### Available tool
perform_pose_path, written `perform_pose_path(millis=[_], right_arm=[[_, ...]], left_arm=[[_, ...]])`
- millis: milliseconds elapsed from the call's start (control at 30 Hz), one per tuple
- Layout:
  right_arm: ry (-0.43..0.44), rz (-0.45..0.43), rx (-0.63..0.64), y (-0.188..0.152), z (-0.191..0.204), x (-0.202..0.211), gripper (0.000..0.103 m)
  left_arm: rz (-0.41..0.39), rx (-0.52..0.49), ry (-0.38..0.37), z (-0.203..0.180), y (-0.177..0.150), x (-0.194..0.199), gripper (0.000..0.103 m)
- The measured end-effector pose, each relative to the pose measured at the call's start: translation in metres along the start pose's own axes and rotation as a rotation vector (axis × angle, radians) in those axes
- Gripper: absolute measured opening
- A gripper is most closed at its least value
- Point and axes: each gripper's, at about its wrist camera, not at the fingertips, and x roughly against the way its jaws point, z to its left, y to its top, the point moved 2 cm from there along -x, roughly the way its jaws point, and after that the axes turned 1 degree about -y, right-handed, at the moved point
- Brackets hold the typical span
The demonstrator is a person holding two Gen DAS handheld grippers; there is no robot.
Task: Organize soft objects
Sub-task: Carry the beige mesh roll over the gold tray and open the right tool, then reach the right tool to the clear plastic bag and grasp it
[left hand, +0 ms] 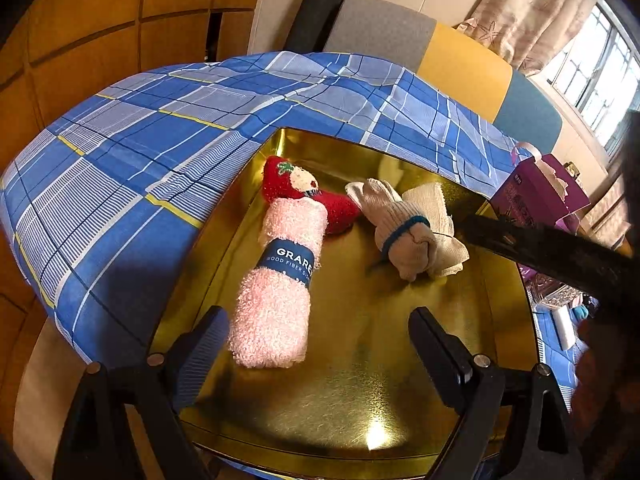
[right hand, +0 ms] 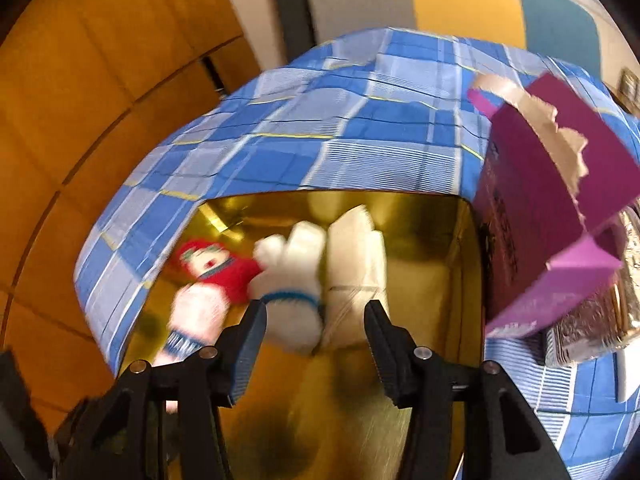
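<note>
A gold metal tray (left hand: 360,392) lies on a blue checked cloth. In it lie a rolled pink towel with a blue band (left hand: 276,284), a red sock (left hand: 304,196), a white glove with a blue cuff (left hand: 396,224) and a cream folded cloth (left hand: 436,216). My left gripper (left hand: 320,332) is open and empty over the tray's near part, its left finger beside the towel. My right gripper (right hand: 316,320) is open and empty, hovering just before the glove (right hand: 296,280) and cream cloth (right hand: 356,264). The right wrist view is blurred. The sock (right hand: 224,268) and towel (right hand: 196,312) show there at left.
A torn purple box (right hand: 552,208) stands at the tray's right edge, also in the left wrist view (left hand: 540,192). Patterned packets (right hand: 592,320) lie behind it. The blue checked cloth (left hand: 140,168) covers the table. Orange wooden panels and a grey, yellow and teal chair back (left hand: 460,64) stand beyond.
</note>
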Motion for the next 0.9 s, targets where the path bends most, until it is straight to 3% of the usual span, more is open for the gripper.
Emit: perform_pose_path(millis=[233, 400, 567, 700, 900], right_arm=[[-0.031, -0.086, 0.177, -0.035, 0.017, 0.056, 0.051], [-0.058, -0.104, 0.183, -0.058, -0.006, 0.085, 0.051], [-0.114, -0.111, 0.103, -0.079, -0.053, 0.108, 0.051], [-0.212, -0.124, -0.014, -0.092, -0.112, 0.128, 0.051], [-0.486, -0.148, -0.276, -0.106, -0.227, 0.165, 0.051]], left_arm=[[0.011, -0.024, -0.052, -0.012, -0.005, 0.001, 0.092], [-0.006, -0.076, -0.079, -0.029, -0.010, 0.008, 0.092], [-0.024, -0.144, -0.112, -0.052, -0.017, 0.014, 0.092], [-0.015, -0.204, -0.160, -0.078, -0.027, 0.019, 0.092], [0.009, -0.275, -0.231, -0.125, -0.039, 0.025, 0.092]])
